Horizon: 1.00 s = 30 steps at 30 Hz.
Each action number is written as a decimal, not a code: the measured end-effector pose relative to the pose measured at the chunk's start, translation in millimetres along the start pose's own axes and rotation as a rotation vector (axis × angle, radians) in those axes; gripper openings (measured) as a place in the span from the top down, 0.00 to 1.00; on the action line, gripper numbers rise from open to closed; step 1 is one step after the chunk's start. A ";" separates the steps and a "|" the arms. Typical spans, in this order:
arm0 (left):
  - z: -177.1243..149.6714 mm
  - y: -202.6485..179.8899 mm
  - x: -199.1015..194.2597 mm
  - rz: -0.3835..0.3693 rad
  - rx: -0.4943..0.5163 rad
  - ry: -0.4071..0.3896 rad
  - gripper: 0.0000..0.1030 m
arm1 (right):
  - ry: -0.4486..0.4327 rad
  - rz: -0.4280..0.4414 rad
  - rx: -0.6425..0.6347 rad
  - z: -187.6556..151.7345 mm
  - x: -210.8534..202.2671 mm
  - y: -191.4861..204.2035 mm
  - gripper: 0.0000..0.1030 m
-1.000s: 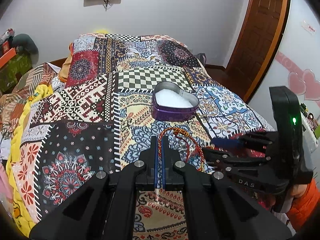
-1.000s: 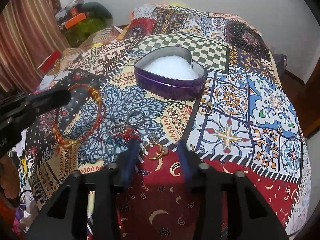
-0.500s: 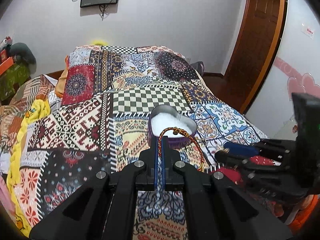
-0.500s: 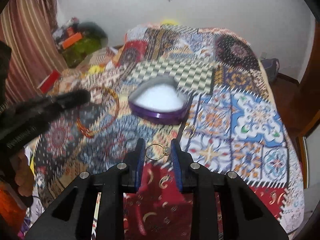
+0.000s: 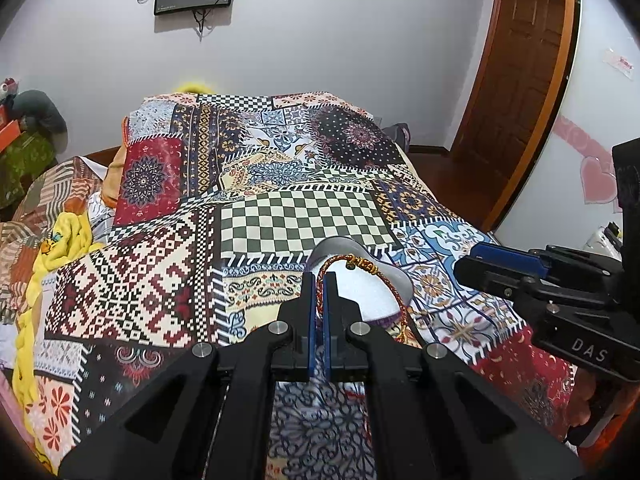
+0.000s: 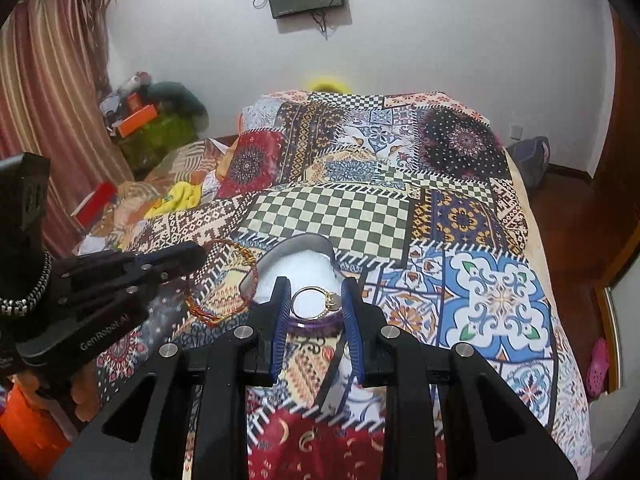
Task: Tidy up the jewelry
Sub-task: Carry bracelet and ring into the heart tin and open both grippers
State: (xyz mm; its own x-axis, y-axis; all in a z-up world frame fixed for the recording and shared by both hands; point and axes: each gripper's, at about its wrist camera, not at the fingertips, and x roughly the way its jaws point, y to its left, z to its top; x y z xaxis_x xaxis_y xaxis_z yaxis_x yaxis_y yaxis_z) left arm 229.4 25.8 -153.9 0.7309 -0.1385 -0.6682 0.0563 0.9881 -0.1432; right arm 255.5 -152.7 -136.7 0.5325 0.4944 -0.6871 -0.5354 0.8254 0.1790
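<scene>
Left gripper (image 5: pixel 319 280) pinches a braided red cord bracelet (image 5: pixel 370 268); right gripper (image 6: pixel 315 300) clasps a thin gold ring (image 6: pixel 316 302) — above the heart-shaped box (image 6: pixel 298 258).

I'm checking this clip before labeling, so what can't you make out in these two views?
- Heart box, left wrist view: front hidden by left tool and cord bracelet.
- Heart box, right wrist view: front wall hidden by right tool.
- Gold ring: charm too small.
- Loose jewelry: hidden under tools.

A red-and-gold braided cord bracelet (image 5: pixel 362 276) hangs as a loop over the heart-shaped purple tin (image 6: pixel 298 264) (white padding inside). A thin gold ring (image 6: pixel 316 302) with 1 small charm sits above the tin's near edge.
</scene>
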 end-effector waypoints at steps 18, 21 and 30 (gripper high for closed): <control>13.5 2.9 57.2 -0.016 0.029 0.062 0.99 | 0.103 0.040 -0.037 4.9 55.6 -3.3 0.77; 13.4 2.5 64.4 -0.022 0.036 0.082 0.99 | 0.120 0.050 -0.045 5.6 61.8 -3.8 0.77; 12.7 4.7 67.3 -0.011 0.032 0.089 0.99 | 0.170 0.066 -0.069 3.4 76.5 -1.2 0.77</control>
State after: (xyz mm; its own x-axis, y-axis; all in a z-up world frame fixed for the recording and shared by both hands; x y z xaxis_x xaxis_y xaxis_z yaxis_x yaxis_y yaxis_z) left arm 287.5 22.0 -190.3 0.6666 -0.1535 -0.7295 0.0866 0.9879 -0.1288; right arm 299.2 -114.9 -187.1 0.3797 0.4888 -0.7855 -0.6120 0.7694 0.1829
